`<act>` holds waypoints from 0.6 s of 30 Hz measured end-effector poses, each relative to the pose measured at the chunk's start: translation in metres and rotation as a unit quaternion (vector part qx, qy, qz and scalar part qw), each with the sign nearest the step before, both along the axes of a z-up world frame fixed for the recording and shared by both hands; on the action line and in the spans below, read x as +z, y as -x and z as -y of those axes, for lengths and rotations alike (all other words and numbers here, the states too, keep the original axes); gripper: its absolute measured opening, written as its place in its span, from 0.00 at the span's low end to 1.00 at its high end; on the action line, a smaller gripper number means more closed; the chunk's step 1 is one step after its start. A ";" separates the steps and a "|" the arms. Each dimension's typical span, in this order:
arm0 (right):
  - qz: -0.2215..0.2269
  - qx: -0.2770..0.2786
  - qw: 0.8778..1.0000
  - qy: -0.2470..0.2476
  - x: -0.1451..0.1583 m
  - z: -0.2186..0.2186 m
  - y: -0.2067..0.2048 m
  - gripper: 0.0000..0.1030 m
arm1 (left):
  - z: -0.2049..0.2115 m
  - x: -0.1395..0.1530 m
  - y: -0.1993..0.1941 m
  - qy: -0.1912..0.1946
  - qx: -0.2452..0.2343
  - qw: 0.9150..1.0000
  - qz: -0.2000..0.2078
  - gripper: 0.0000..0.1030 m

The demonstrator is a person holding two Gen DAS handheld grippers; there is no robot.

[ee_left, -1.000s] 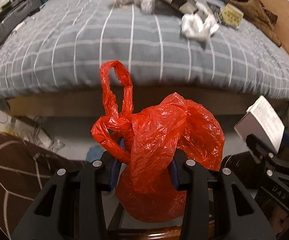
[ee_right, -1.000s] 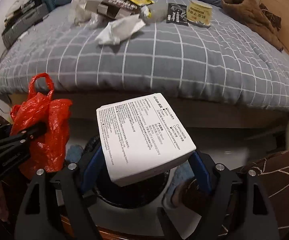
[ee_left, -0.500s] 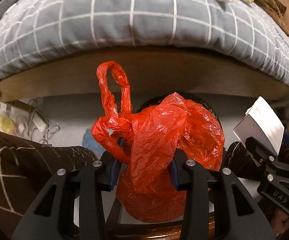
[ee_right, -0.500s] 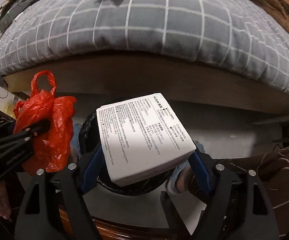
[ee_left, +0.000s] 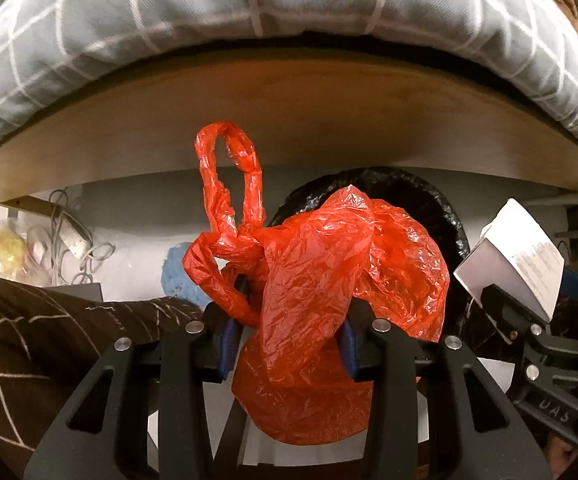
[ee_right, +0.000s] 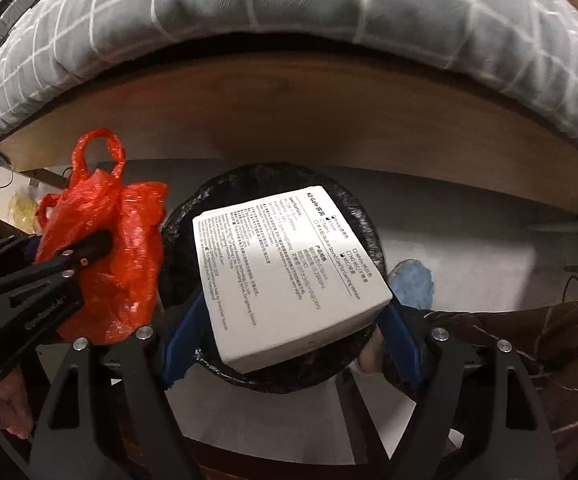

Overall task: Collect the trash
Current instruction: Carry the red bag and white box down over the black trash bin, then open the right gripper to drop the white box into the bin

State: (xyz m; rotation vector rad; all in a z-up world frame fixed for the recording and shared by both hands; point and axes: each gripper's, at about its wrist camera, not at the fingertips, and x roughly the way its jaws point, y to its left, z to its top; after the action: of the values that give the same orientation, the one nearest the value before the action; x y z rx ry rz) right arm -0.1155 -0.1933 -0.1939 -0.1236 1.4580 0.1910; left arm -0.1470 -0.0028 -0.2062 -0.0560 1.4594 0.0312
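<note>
Left wrist view: my left gripper [ee_left: 289, 344] is clamped on a crumpled red plastic bag [ee_left: 321, 288], the blue pads pinching its middle while a twisted handle loop stands up above the fingers. Behind the bag I see the round mouth of a bin lined with a black trash bag [ee_left: 421, 192], standing on the floor just below the bed's wooden side board [ee_left: 289, 120]. At the right edge of this view, my right gripper [ee_left: 517, 308] holds a white box [ee_left: 525, 256].

From the right wrist camera, my right gripper [ee_right: 289, 324] grasps that white box [ee_right: 289, 276] across its width, the printed face turned up and tilted, blue pads pressed to both sides. The box hangs over the black-lined bin [ee_right: 349, 208], whose rim shows around it. To the left, the red plastic bag [ee_right: 109, 248] sits in my left gripper [ee_right: 85, 252], just beside the bin's left rim. A blue fuzzy thing [ee_right: 413, 280] lies on the floor to the bin's right. The grey checked bedspread [ee_right: 289, 12] overhangs the board along the top. My brown patterned trouser legs [ee_right: 549, 340] frame the lower corners.
</note>
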 end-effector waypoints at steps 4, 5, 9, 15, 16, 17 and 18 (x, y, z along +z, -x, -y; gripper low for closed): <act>-0.012 0.008 1.000 -0.001 -0.011 -0.009 -0.005 0.74 | 0.001 -0.007 -0.005 -0.006 0.002 1.000 -0.012 0.38; -0.017 0.009 1.000 0.000 -0.017 -0.010 -0.005 0.74 | 0.003 -0.007 -0.007 -0.009 0.002 1.000 -0.015 0.38; -0.034 0.009 0.999 0.002 -0.024 -0.015 -0.013 0.74 | 0.002 -0.008 -0.008 -0.009 0.009 1.000 -0.024 0.38; -0.056 0.024 0.998 0.006 -0.041 -0.024 -0.025 0.74 | -0.004 -0.004 -0.009 -0.022 0.032 0.999 -0.028 0.38; -0.060 0.026 0.998 0.005 -0.043 -0.026 -0.024 0.74 | -0.004 -0.003 -0.008 -0.024 0.036 0.999 -0.029 0.38; -0.065 0.029 0.997 0.003 -0.045 -0.028 -0.024 0.74 | -0.006 -0.002 -0.007 -0.025 0.040 0.998 -0.030 0.38; -0.070 0.030 0.997 0.002 -0.046 -0.030 -0.023 0.74 | -0.007 -0.001 -0.006 -0.026 0.045 0.998 -0.031 0.38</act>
State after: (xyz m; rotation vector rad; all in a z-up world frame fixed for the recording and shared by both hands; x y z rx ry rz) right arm -0.0926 -0.1638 -0.2401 -0.1598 1.5950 0.2494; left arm -0.1412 0.0044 -0.2071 -0.0782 1.5162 0.1449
